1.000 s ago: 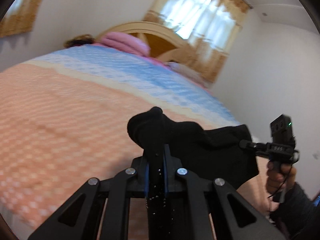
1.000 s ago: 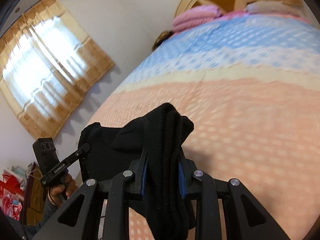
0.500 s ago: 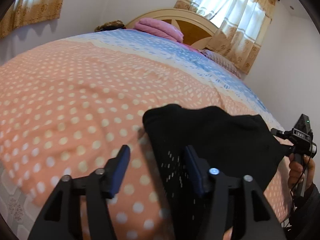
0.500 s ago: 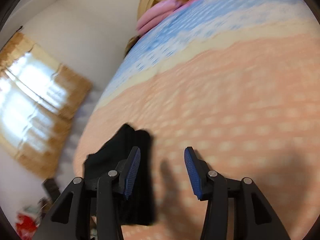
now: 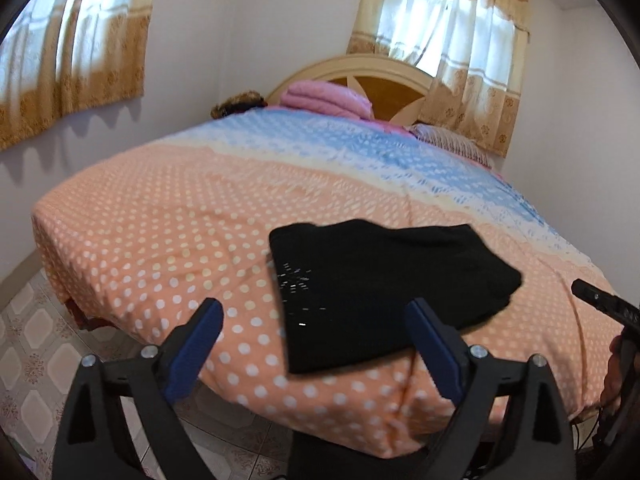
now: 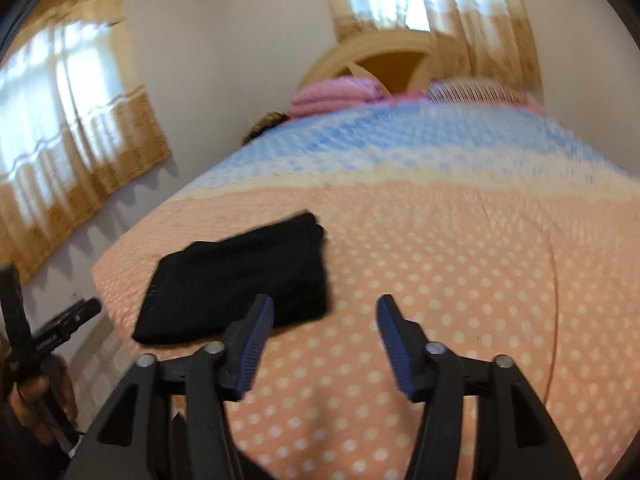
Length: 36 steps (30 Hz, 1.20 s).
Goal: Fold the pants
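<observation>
Both claws have let go and drawn back from the bed since a second ago, when each pinched black cloth; the left gripper (image 5: 314, 336) now hangs with fingers spread wide, the right gripper (image 6: 325, 340) likewise spread and empty; the pants (image 5: 372, 280) lie as a compact black rectangle near the foot of the polka-dot bedspread (image 5: 160, 232), at 12 o'clock from the left claw, 10 o'clock from the right; folding looks finished, perhaps only tidying left.
</observation>
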{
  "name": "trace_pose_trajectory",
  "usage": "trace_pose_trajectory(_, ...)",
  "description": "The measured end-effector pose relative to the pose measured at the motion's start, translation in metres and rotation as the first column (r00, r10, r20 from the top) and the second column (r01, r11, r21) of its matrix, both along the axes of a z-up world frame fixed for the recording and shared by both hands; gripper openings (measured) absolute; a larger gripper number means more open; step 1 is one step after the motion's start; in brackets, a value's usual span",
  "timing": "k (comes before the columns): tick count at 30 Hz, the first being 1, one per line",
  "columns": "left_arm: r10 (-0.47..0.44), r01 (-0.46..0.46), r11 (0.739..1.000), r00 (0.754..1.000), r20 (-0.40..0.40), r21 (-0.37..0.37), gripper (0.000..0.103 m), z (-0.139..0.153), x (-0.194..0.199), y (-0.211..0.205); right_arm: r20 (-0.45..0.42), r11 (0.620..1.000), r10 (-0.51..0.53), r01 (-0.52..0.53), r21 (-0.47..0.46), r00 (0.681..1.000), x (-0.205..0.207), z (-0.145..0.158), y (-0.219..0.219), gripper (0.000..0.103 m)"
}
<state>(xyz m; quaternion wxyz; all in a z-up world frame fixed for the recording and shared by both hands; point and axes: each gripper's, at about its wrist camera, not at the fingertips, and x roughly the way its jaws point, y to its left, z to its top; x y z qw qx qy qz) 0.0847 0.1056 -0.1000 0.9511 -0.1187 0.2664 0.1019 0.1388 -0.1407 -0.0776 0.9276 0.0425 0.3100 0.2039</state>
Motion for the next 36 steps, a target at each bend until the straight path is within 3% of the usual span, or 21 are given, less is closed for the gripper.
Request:
trace_pose_trajectory(4,-0.006,0.003,0.999,0.998,0.056,0.055,0.101,0.023,-0.016,-0.018,0.124,0.999,0.041,-0.037,-0.034,0.991,-0.038,0.034,0.018,0.061)
trace_pose_trajectory(9,-0.015,0.000,0.992,0.992,0.123,0.124,0.103,0.043,-0.026,-0.028,0.182,0.996,0.088,-0.084,-0.032,0.979,-0.062,0.052,0.030,0.062)
trace_pose_trajectory(36,-0.002,-0.009,0.994,0.994,0.107,0.104,0.103,0.043,-0.029,-0.027,0.156,0.996,0.086,-0.084,-0.017,0.984,-0.071,0.045,0.040,0.063)
